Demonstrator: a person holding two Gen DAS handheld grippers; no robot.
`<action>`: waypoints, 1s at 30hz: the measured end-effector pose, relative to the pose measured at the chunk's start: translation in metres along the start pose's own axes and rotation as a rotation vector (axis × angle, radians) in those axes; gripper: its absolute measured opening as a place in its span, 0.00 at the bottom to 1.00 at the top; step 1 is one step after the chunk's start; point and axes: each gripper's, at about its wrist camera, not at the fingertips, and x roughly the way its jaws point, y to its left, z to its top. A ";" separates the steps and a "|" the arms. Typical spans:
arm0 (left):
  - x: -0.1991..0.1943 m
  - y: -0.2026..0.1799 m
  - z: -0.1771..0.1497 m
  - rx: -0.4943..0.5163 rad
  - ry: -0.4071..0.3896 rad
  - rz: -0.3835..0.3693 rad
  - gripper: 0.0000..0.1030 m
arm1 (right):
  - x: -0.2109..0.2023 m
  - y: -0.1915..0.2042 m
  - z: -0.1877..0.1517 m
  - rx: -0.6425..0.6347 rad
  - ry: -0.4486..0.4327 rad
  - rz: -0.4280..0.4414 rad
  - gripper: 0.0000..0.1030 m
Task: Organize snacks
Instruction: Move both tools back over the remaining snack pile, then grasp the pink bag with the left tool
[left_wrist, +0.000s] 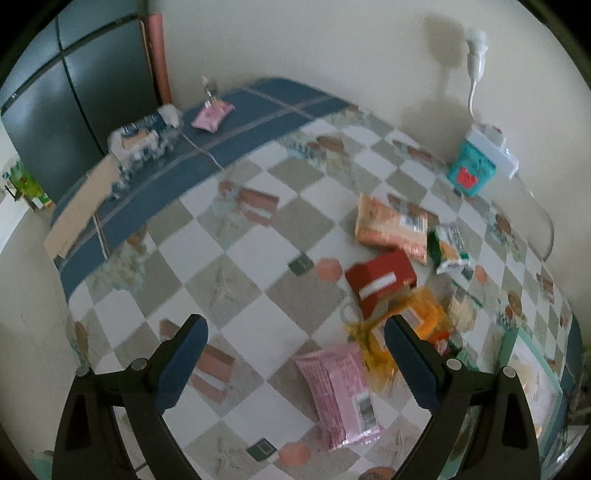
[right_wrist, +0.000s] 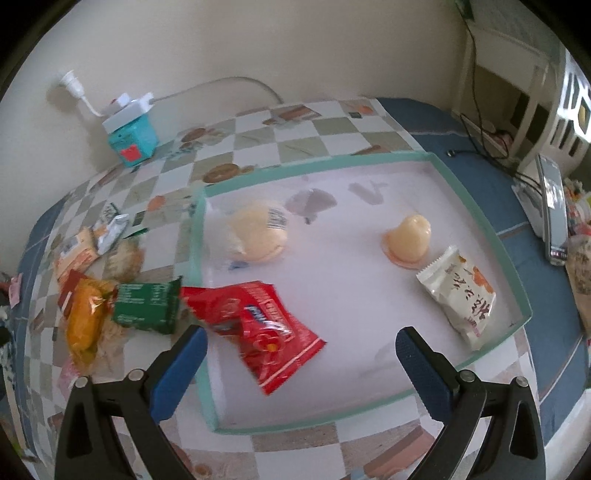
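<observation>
In the right wrist view a white tray with a teal rim (right_wrist: 524, 310) holds a red packet (right_wrist: 266, 328), a pale bun in clear wrap (right_wrist: 258, 232), a jelly cup (right_wrist: 410, 236) and a white packet (right_wrist: 461, 291). My right gripper (right_wrist: 301, 343) hangs open above the tray's near half, just past the red packet. Left of the tray lie a green packet (right_wrist: 147, 306) and a yellow one (right_wrist: 86, 317). In the left wrist view my left gripper (left_wrist: 295, 334) is open over the table, with a pink packet (left_wrist: 340, 391), a red box (left_wrist: 380, 282) and an orange packet (left_wrist: 388, 225) ahead.
A teal box (left_wrist: 471, 168) with a white power adapter stands against the wall. A phone (right_wrist: 554, 206) on a stand is at the table's right side. A wrapped multipack (left_wrist: 144, 142) and a small pink pouch (left_wrist: 212, 116) sit at the far left, near a dark cabinet (left_wrist: 74, 110).
</observation>
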 end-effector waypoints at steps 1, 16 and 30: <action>0.004 -0.001 -0.002 0.000 0.020 -0.009 0.94 | -0.002 0.003 0.000 -0.006 -0.001 0.001 1.00; 0.004 0.012 -0.011 -0.036 0.084 -0.015 0.94 | -0.037 0.050 -0.010 -0.080 -0.031 0.068 1.00; 0.039 -0.009 -0.037 0.012 0.232 -0.035 0.94 | -0.013 0.066 -0.026 -0.157 0.042 0.051 1.00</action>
